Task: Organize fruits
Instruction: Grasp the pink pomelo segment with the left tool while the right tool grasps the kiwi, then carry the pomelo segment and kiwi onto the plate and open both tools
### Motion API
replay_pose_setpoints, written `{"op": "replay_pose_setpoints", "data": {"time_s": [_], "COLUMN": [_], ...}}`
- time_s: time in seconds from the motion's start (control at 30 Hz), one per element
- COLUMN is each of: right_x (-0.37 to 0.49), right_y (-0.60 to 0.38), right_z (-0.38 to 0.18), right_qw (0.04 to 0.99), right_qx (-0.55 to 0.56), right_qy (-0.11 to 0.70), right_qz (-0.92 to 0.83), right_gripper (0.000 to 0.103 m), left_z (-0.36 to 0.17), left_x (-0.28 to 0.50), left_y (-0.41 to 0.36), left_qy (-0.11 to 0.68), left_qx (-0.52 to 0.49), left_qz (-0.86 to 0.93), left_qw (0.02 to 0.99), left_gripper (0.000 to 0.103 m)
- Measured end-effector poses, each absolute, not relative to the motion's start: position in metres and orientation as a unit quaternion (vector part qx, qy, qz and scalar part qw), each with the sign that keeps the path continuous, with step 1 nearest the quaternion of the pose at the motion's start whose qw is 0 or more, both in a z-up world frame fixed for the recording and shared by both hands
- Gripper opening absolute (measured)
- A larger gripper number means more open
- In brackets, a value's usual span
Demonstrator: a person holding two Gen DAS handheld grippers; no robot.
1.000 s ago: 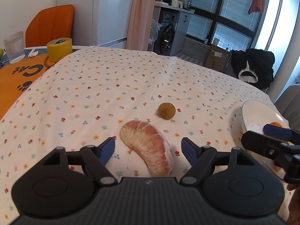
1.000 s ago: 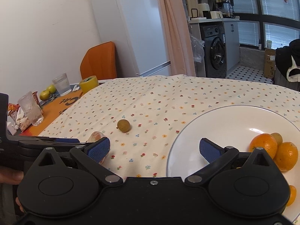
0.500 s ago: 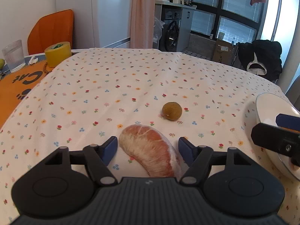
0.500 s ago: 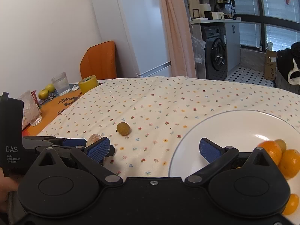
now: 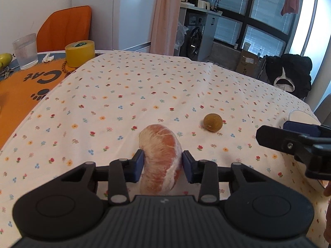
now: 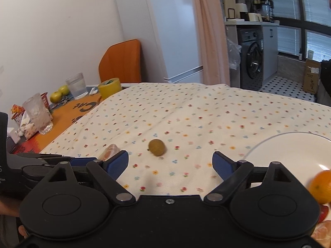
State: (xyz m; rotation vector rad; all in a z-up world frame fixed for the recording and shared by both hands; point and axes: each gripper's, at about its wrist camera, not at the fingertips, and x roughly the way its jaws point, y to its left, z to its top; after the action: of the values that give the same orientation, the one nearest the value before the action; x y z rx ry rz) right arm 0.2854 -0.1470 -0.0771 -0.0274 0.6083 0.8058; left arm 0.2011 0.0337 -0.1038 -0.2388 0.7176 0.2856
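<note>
Sitting clamped between the left claw (image 5: 162, 163) pads: pomelo segment (image 5: 160, 157).

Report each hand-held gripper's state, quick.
Left hand-held gripper: shut on the peeled pink pomelo segment.
Right hand-held gripper: open, holding nothing.

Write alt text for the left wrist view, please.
The left gripper pinches a peeled pomelo segment on a floral tablecloth. A small brown longan lies beyond; the open right gripper enters from the right.
</note>
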Motion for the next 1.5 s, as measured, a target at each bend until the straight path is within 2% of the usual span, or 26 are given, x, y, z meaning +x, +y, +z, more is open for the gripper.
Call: {"op": "replay_pose_setpoints", "data": {"time_s": [0.27, 0.4, 0.57, 0.97, 1.03, 1.07, 1.5], "right_x": [0.288, 0.292, 0.298, 0.311, 0.313, 0.314, 0.292], "right_y": [-0.128, -0.117, -0.104, -0.074, -0.071, -0.070, -0.109], "right_z": [-0.081, -0.086, -0.093, -0.101, -0.102, -0.103, -0.078], "right_qw": [0.868, 0.862, 0.858, 0.861, 0.862, 0.864, 0.883], "right_qx": [-0.025, -0.031, -0.037, -0.070, -0.075, -0.077, -0.057], "right_qy": [0.298, 0.306, 0.314, 0.321, 0.324, 0.324, 0.302], "right_qz": [0.396, 0.402, 0.404, 0.388, 0.382, 0.377, 0.356], "right_gripper": [0.087, 0.077, 0.072, 0.047, 0.029, 0.026, 0.025], "left_z": [-0.102, -0.100, -0.095, -0.087, -0.086, -0.086, -0.077], "left_x": [0.192, 0.188, 0.182, 0.180, 0.179, 0.179, 0.177], "left_y": [0.048, 0.054, 0.060, 0.065, 0.065, 0.065, 0.047], "left_qy": [0.341, 0.336, 0.326, 0.310, 0.308, 0.308, 0.293], "left_qx": [-0.136, -0.144, -0.149, -0.156, -0.156, -0.157, -0.154], "left_qz": [0.135, 0.136, 0.137, 0.138, 0.138, 0.138, 0.118], "left_qw": [0.920, 0.921, 0.923, 0.927, 0.928, 0.928, 0.936], "left_gripper": [0.037, 0.037, 0.036, 0.036, 0.036, 0.036, 0.036]}}
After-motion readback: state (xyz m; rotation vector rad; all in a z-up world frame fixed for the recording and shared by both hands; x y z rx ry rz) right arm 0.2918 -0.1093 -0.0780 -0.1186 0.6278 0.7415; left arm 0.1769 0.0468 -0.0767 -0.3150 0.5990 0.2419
